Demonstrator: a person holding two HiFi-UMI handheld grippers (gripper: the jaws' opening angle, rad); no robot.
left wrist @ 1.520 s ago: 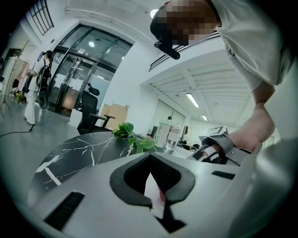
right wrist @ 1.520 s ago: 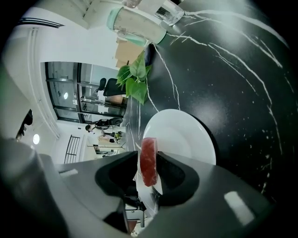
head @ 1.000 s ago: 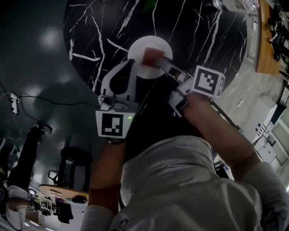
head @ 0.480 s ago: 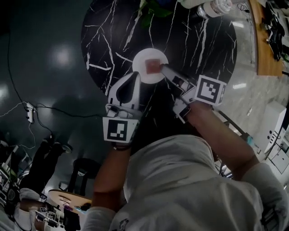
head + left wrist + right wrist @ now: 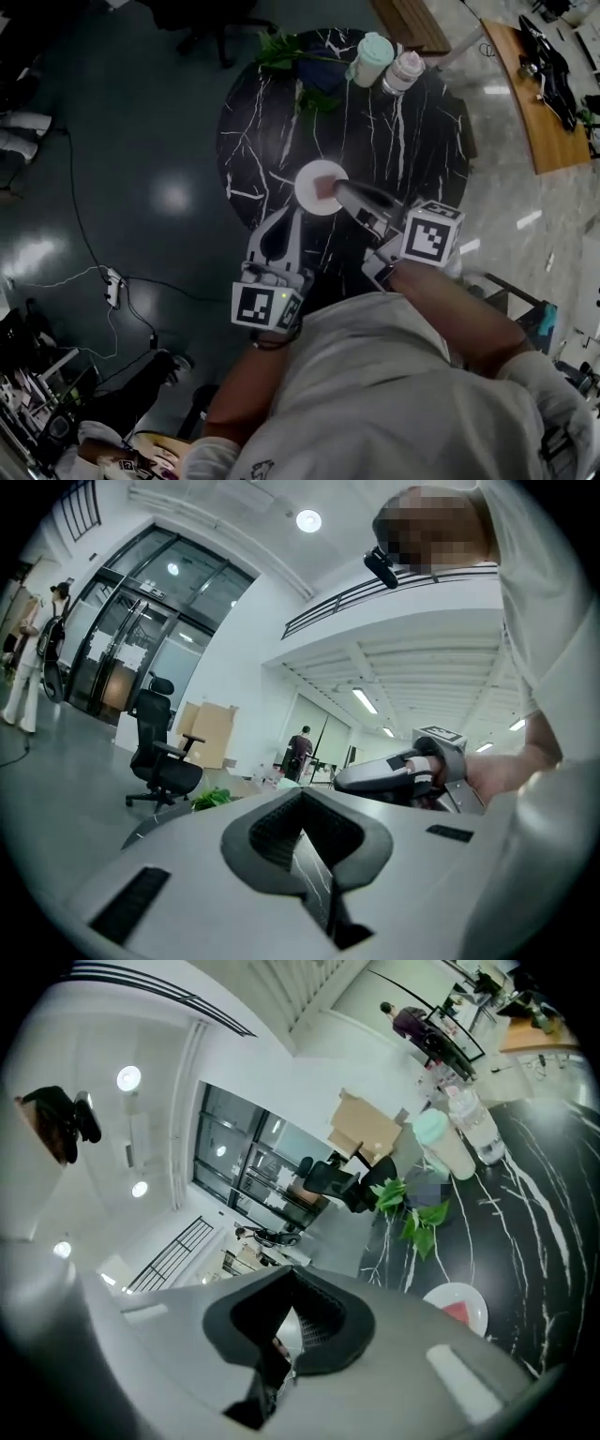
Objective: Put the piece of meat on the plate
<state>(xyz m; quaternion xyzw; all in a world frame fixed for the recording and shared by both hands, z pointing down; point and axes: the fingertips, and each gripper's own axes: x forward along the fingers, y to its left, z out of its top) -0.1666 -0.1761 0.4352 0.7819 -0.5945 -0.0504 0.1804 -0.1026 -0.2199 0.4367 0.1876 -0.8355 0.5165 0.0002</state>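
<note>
Now that the meat sits on the plate, step: placing looks finished, and this is the pull-away after release.
Meat: red square piece of meat [image 5: 324, 187] lies flat inside the small round white plate [image 5: 305, 180]. No gripper touches it.
Plate spot: near the front edge of the round black white-veined marble table [image 5: 403, 141], well apart from the items at the far edge.
Right gripper [image 5: 345, 190]: jaws have just been closing and now meet, with nothing between them. It is held high over the table, and in the head view its tip overlaps the plate's edge.
Left gripper [image 5: 296, 214]: jaws together and empty, only the tabletop shows through the slit. It is held up beside the right one.
Next move: judged none needed for the meat. Keep both grippers clear of the plate, and check the meat stays inside the rim.
Count, meat: one.
Count, plates: one.
Count, grippers: two.
Count, containers at far edge: two, a mint-lidded pale cup [image 5: 372, 58] and a clear plastic bottle [image 5: 403, 70], standing just beside each other.
Count, greenery: one green leafy sprig [image 5: 286, 47] lying near the cup.
Risk: low, judged. Nothing is in the jaws to drop.
</note>
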